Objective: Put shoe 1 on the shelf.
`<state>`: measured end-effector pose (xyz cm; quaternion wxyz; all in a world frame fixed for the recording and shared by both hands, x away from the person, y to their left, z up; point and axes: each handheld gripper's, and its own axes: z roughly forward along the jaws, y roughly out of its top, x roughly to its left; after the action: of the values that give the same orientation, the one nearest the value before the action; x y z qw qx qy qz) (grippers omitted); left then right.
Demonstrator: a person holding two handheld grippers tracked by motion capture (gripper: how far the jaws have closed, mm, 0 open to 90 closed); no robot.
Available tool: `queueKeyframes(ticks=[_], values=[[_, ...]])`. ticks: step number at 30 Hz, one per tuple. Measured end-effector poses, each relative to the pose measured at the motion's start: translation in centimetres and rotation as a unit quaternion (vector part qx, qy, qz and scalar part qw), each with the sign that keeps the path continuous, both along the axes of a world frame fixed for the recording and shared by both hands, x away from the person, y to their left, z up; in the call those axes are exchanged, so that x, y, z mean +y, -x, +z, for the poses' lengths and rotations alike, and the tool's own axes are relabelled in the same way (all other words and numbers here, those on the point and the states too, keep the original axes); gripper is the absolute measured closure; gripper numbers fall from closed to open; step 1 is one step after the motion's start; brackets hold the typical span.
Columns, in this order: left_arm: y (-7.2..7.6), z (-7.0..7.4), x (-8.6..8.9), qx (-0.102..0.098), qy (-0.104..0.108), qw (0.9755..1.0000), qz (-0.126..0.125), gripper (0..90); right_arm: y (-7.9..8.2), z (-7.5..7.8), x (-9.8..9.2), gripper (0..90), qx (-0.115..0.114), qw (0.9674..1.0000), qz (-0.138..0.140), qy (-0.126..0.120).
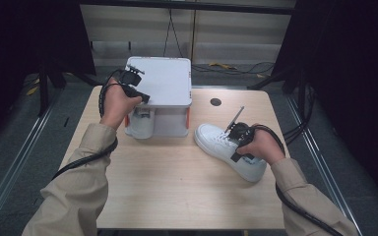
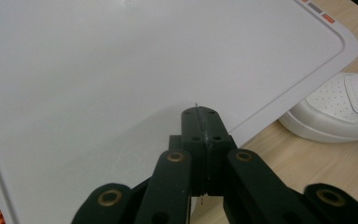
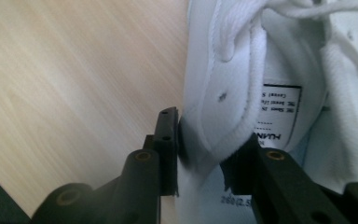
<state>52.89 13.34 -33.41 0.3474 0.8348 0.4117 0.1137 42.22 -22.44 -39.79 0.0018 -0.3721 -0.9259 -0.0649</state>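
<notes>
The right gripper (image 3: pixel 200 154) clamps the padded collar of a white sneaker (image 1: pixel 229 150), one jaw outside the shoe and one inside. A label (image 3: pixel 279 114) sewn inside the shoe reads partly "HUAN"; its smaller print is too blurred to read. The sneaker lies on the wooden bench (image 1: pixel 177 182), right of centre. The left gripper (image 2: pixel 200 126), jaws pressed together and empty, hovers over the lid of a white box (image 1: pixel 165 81) at the bench's far edge.
</notes>
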Motion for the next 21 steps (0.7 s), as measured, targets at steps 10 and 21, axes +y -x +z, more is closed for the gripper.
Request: queueKeyframes(ticks=[10, 21], values=[[0.0, -0.1, -0.1, 0.001, 0.004, 1.0000, 0.002, 89.9, 1.1, 0.8, 0.3, 82.7, -0.013, 0.9991, -0.032, -0.022], [0.1, 0.1, -0.5, -0.003, -0.011, 0.9999, 0.009, 90.0, 2.7, 4.6, 2.9, 83.2, -0.037, 0.9982, -0.015, -0.045]])
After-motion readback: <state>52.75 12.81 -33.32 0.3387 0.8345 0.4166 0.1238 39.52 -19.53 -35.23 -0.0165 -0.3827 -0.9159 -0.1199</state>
